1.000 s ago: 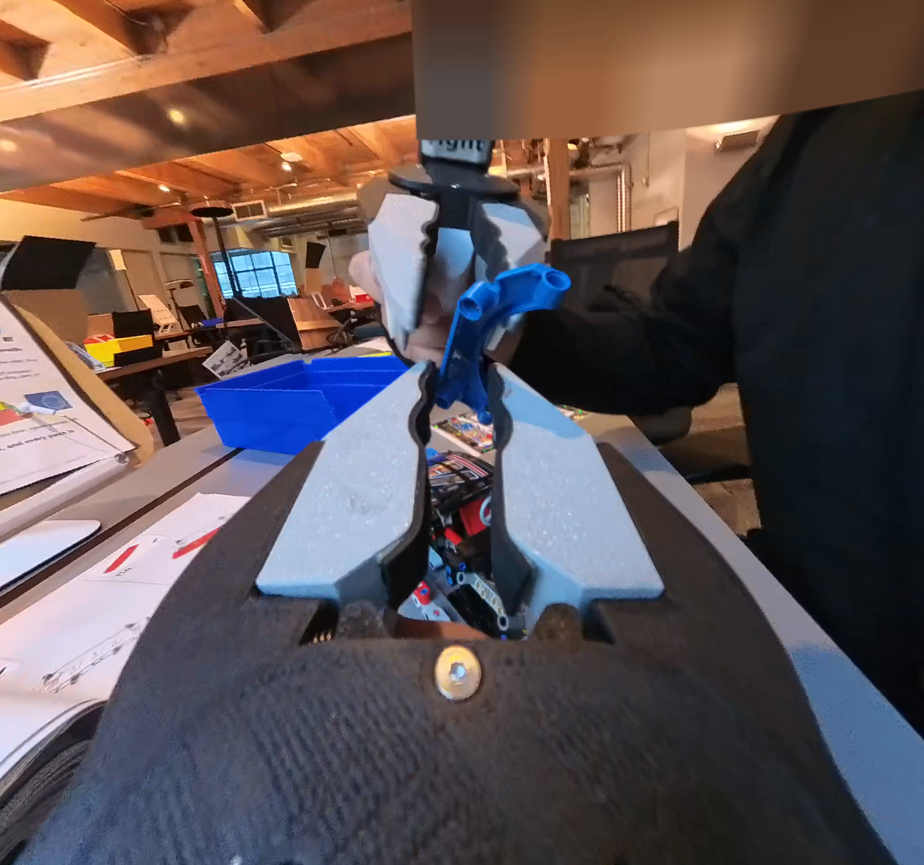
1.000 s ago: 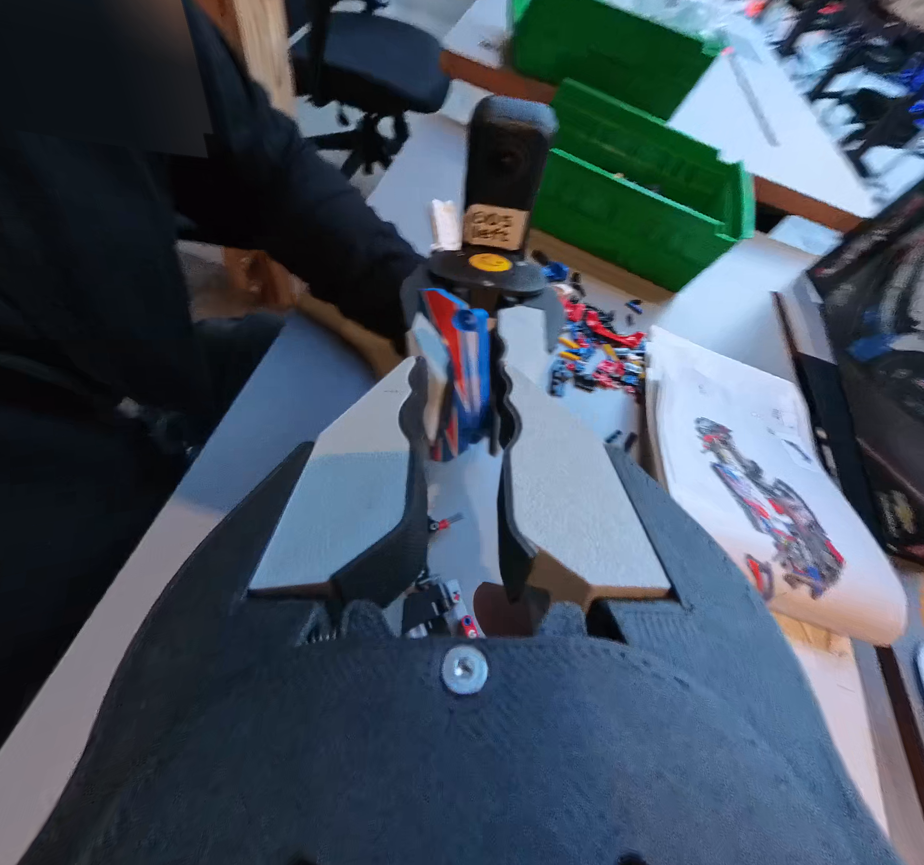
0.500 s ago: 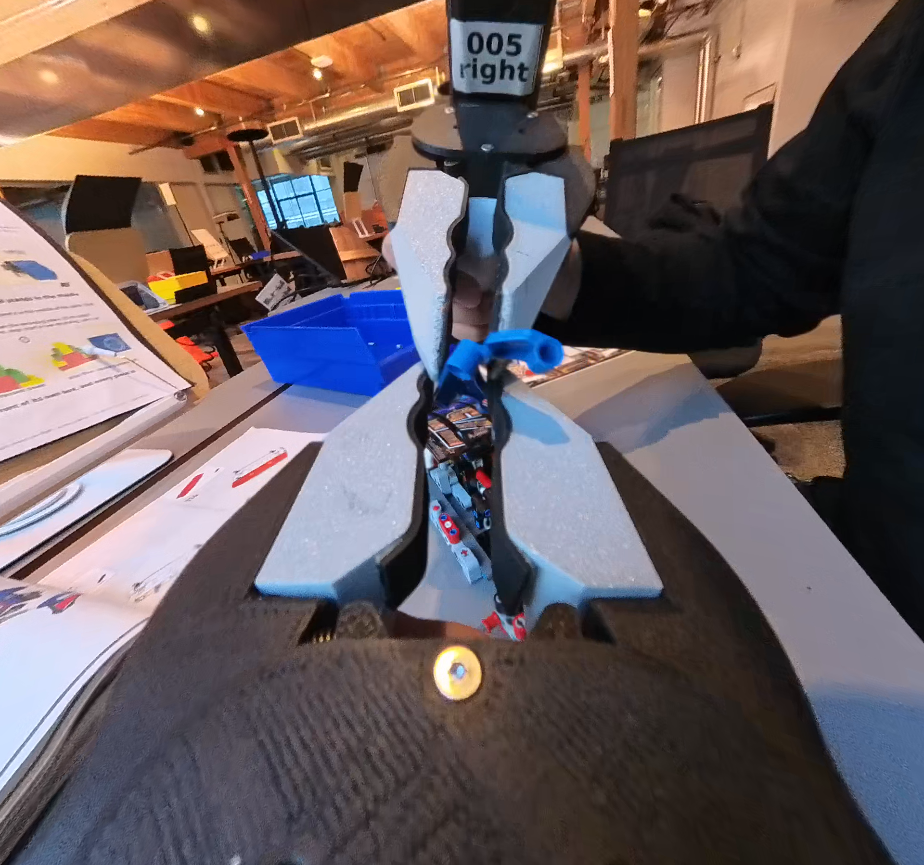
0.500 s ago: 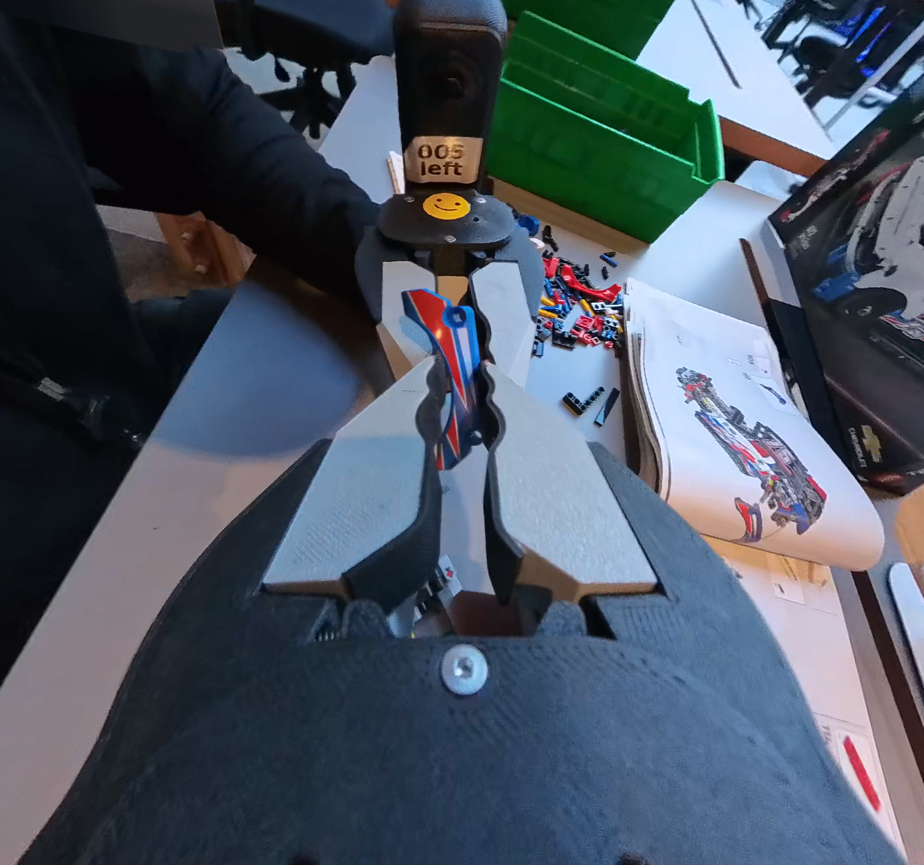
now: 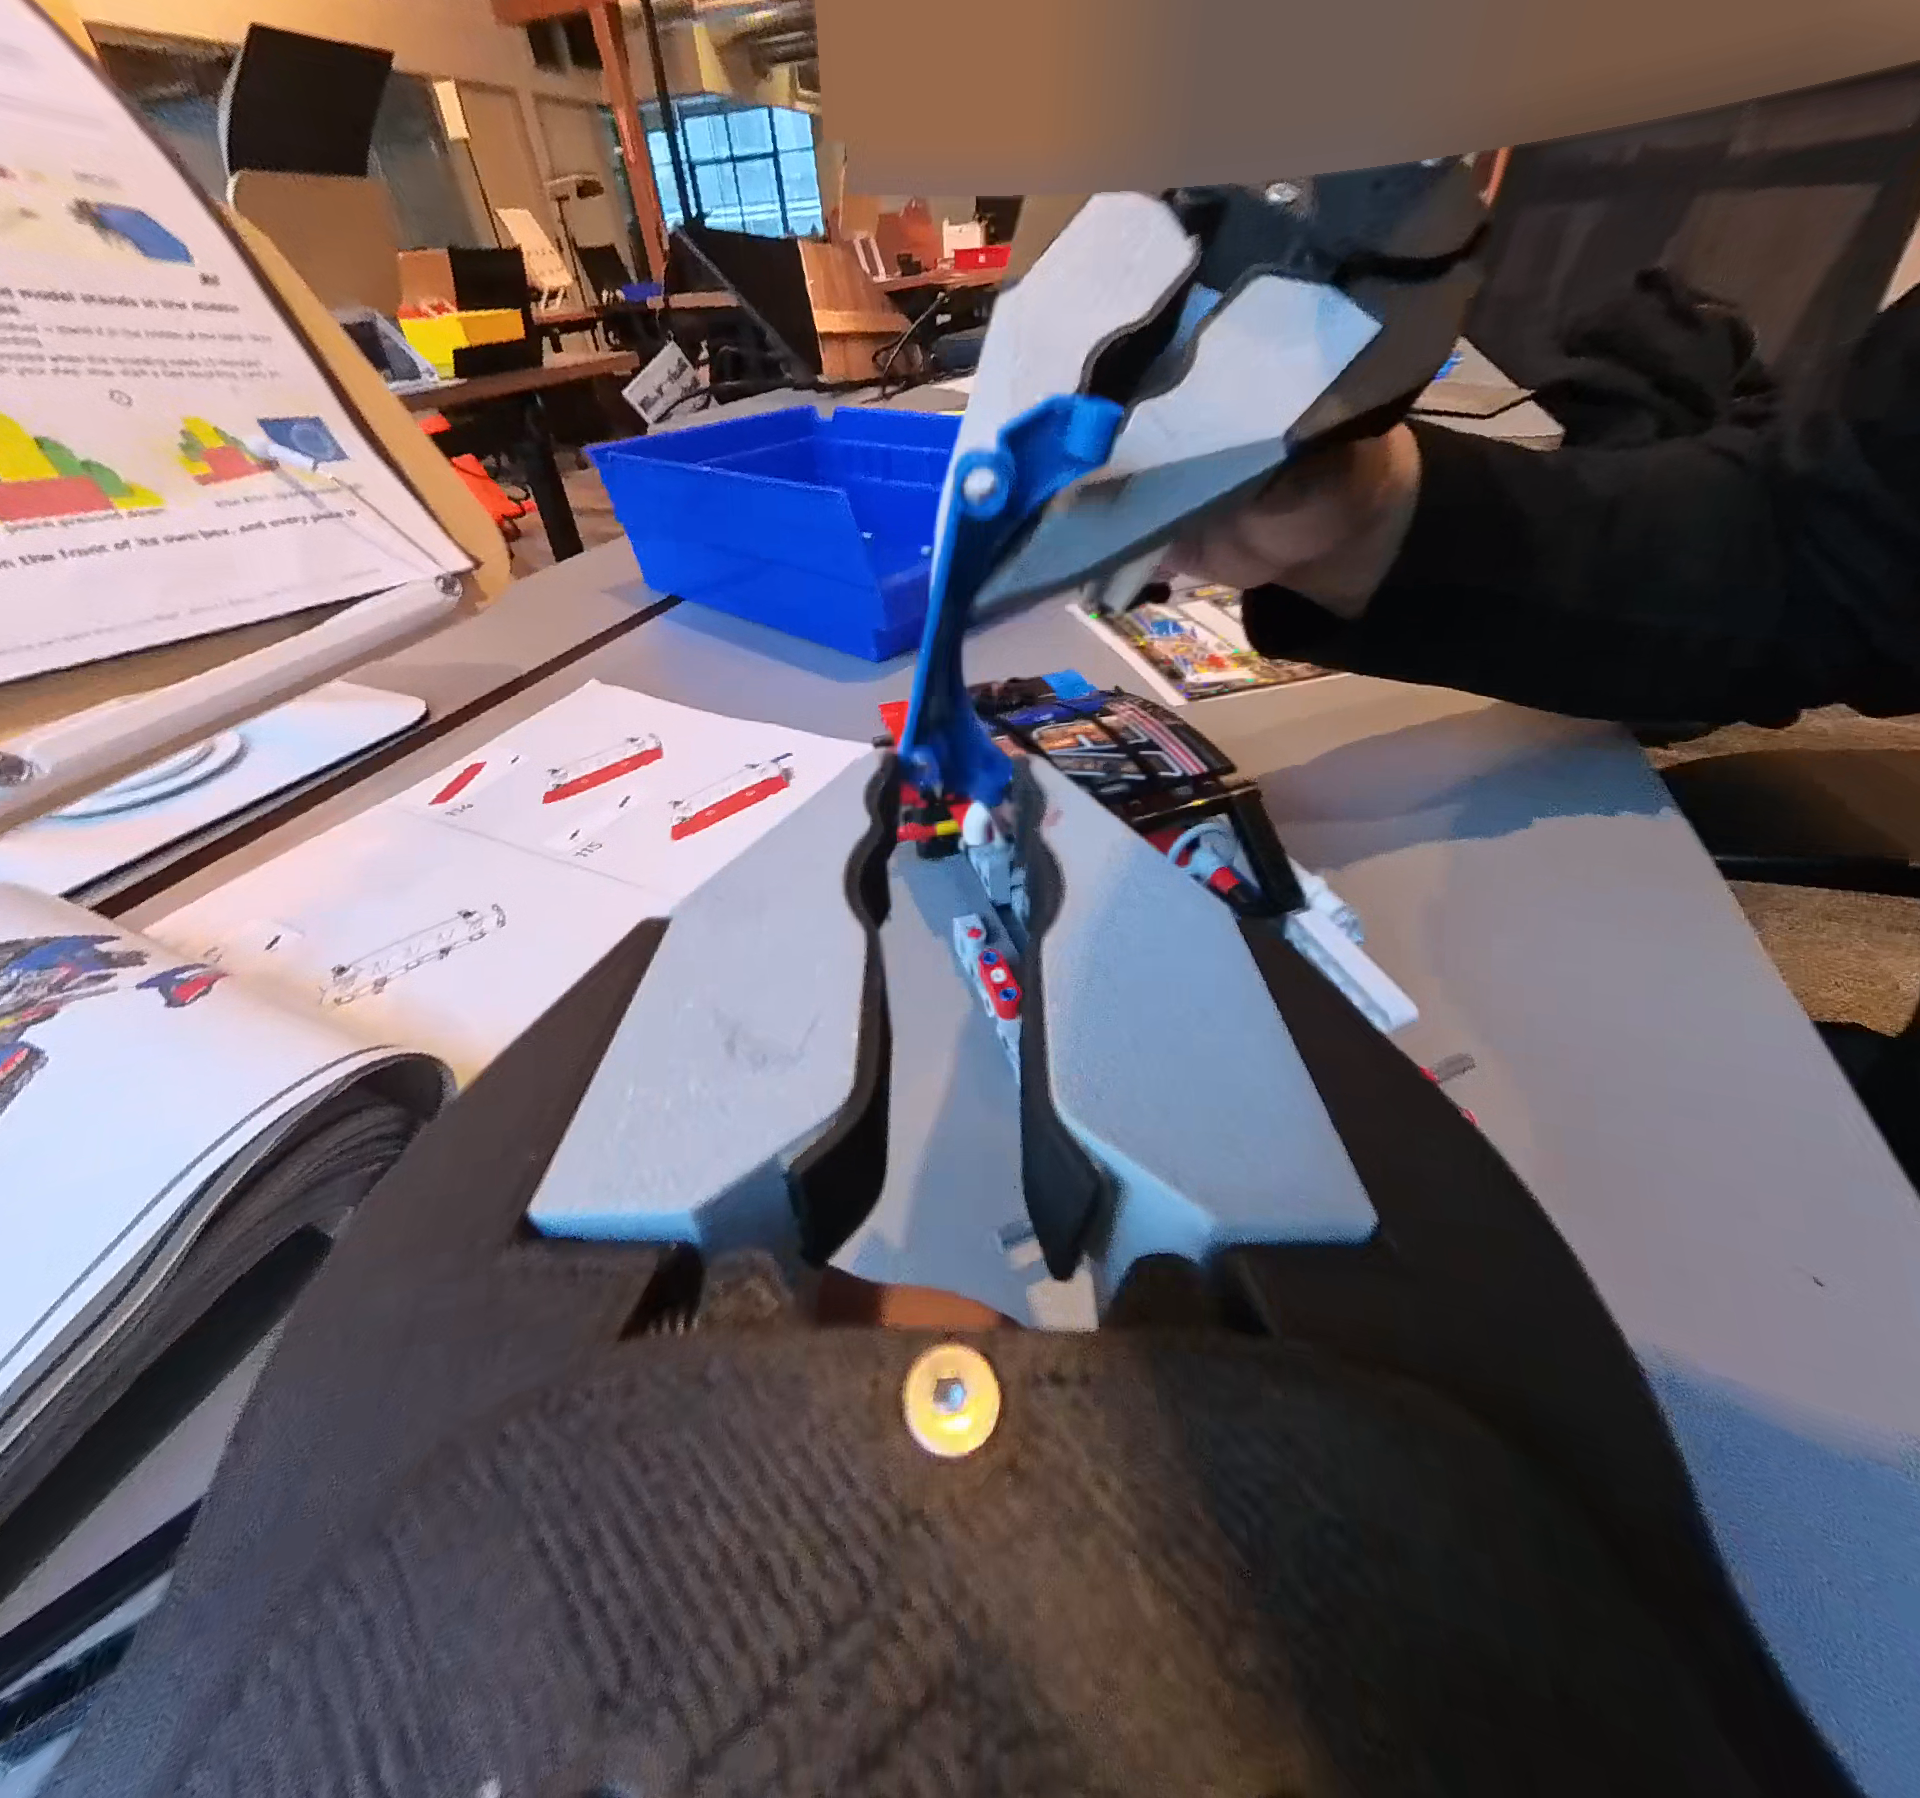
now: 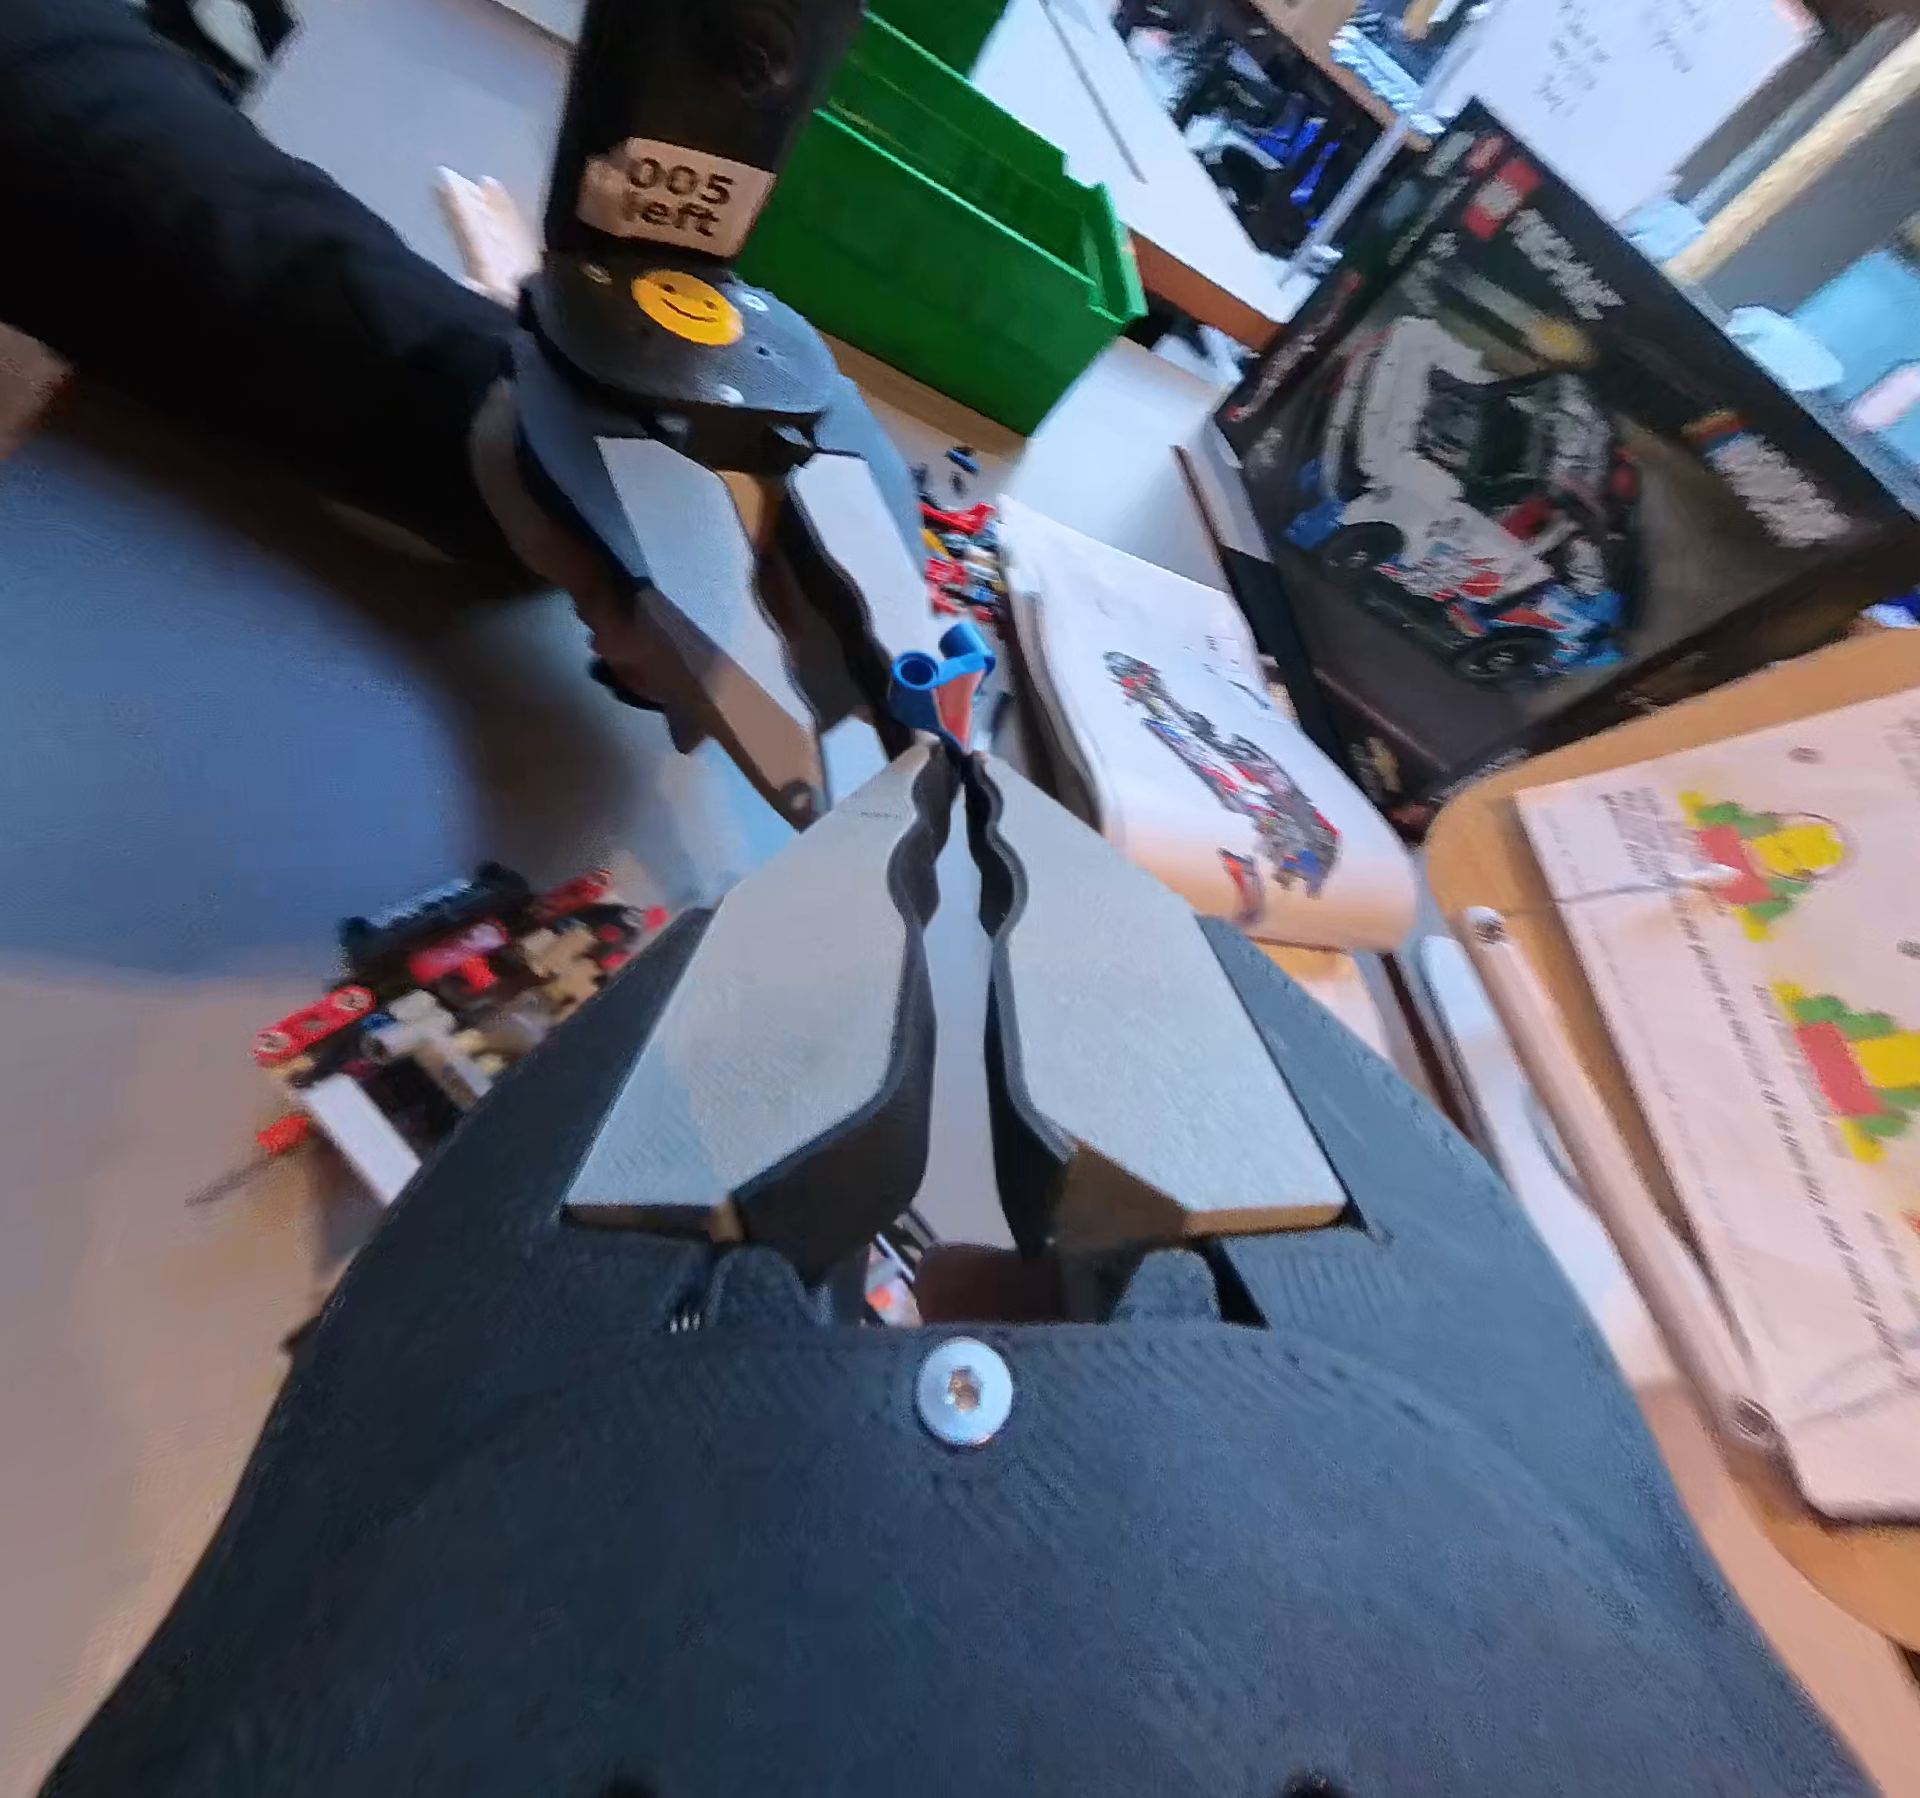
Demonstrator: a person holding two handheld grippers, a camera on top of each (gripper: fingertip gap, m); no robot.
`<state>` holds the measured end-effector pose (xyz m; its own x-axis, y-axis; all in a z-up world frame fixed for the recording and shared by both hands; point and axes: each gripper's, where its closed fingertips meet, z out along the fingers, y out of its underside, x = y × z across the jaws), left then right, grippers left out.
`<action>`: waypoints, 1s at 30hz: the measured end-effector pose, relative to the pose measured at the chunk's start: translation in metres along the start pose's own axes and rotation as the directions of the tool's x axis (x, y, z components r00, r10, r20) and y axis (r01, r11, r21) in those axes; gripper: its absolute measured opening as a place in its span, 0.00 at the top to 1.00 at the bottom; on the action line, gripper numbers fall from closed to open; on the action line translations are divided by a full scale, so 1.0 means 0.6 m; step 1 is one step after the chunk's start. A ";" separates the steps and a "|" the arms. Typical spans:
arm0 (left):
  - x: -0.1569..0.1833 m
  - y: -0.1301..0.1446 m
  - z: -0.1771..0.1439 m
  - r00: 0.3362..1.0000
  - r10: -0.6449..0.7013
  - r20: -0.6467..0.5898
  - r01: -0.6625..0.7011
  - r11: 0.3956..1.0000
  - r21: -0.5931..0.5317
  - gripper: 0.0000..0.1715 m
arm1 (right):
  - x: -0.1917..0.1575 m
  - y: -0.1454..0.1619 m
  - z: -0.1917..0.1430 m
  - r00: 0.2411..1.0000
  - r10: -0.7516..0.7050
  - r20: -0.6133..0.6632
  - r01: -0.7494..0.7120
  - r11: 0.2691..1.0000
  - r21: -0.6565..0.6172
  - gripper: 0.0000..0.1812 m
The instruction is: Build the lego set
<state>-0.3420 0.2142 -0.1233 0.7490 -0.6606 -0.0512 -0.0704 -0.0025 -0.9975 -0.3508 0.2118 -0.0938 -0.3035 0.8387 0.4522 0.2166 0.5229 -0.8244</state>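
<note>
A blue curved Lego panel with red and white markings is held between both grippers above the table. My left gripper is shut on its lower end. My right gripper is shut on its upper end, and in the left wrist view it comes in tilted from the upper right. The left gripper also shows in the right wrist view. The partly built Lego car lies on the grey table just below the panel and shows in the right wrist view too.
An open instruction booklet lies left of the car. A blue bin stands behind it. Green bins, loose bricks, the set's box and a propped picture board ring the work area. A person's dark sleeve is at the right.
Both grippers have come down toward the car on the table. The right gripper has swung from straight opposite to a tilted pose at the upper right. The blue panel stays gripped.
</note>
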 end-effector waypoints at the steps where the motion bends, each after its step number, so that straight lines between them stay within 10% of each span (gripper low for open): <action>1: -0.005 0.004 0.000 1.000 -0.010 0.008 0.010 1.000 -0.014 0.89 | 0.014 0.006 -0.009 0.998 -0.023 -0.055 0.023 1.000 -0.010 1.00; 8: -0.065 0.066 0.001 0.975 -0.176 0.134 0.206 0.941 -0.270 0.69 | 0.113 0.110 -0.131 0.932 -0.069 -0.355 -0.003 0.980 -0.200 1.00; 18: -0.310 0.086 0.075 0.926 0.184 0.329 0.058 0.793 -0.606 0.73 | 0.156 0.220 -0.188 0.879 0.204 -0.431 -0.268 0.959 -0.094 1.00; 21: -0.381 0.172 0.017 0.897 0.218 0.384 0.160 0.652 -0.742 0.81 | 0.142 0.231 -0.187 0.886 0.218 -0.410 -0.281 0.954 -0.100 1.00; 30: -0.389 0.218 -0.122 0.827 0.303 0.475 0.193 0.640 -0.744 1.00 | 0.148 0.254 -0.192 0.885 0.187 -0.427 -0.278 0.947 -0.161 1.00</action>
<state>-0.5741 0.3134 -0.2380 0.9105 -0.1904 -0.3671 -0.3906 -0.6873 -0.6124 -0.2377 0.3834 -0.1402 0.1684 0.9047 0.3914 0.4391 0.2867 -0.8515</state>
